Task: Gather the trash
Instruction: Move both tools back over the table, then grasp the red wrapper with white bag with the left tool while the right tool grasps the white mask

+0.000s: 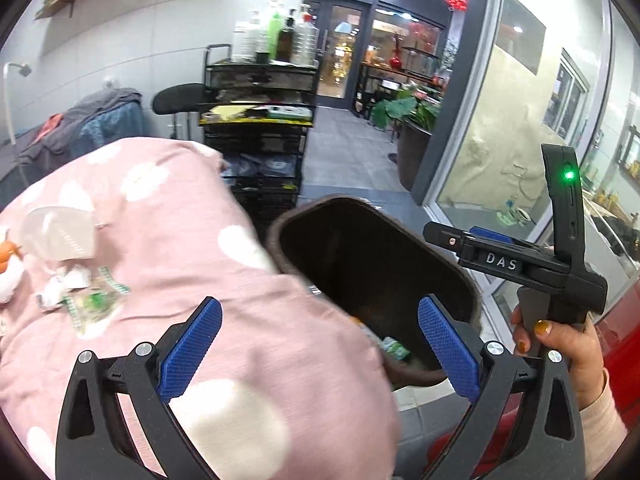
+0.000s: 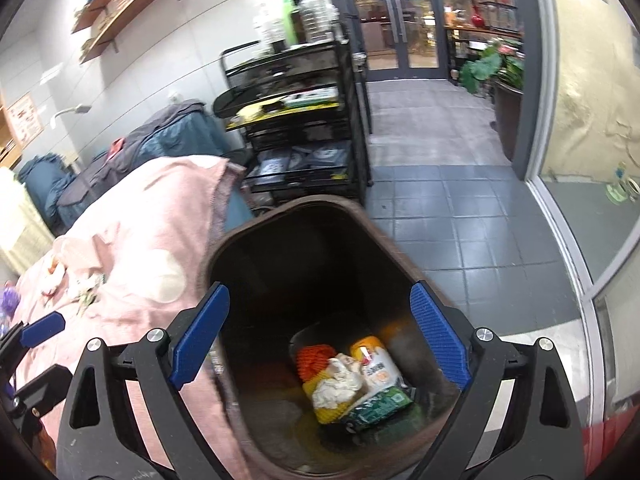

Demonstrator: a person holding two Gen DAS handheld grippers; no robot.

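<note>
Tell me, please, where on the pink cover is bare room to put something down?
The pink cover is bare in front of the left tool, between the wrappers and the bin. It is crowded at its left edge, where the wrappers and a clear plastic piece lie.

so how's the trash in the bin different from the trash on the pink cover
The trash in the bin sits piled at the dark bottom; the trash on the pink cover lies spread out on the cloth. The binned pile has a whole yellow-and-white packet and orange netting; the cover holds small crumpled white and green wrappers and clear plastic. Both include green-printed wrappers.
</note>
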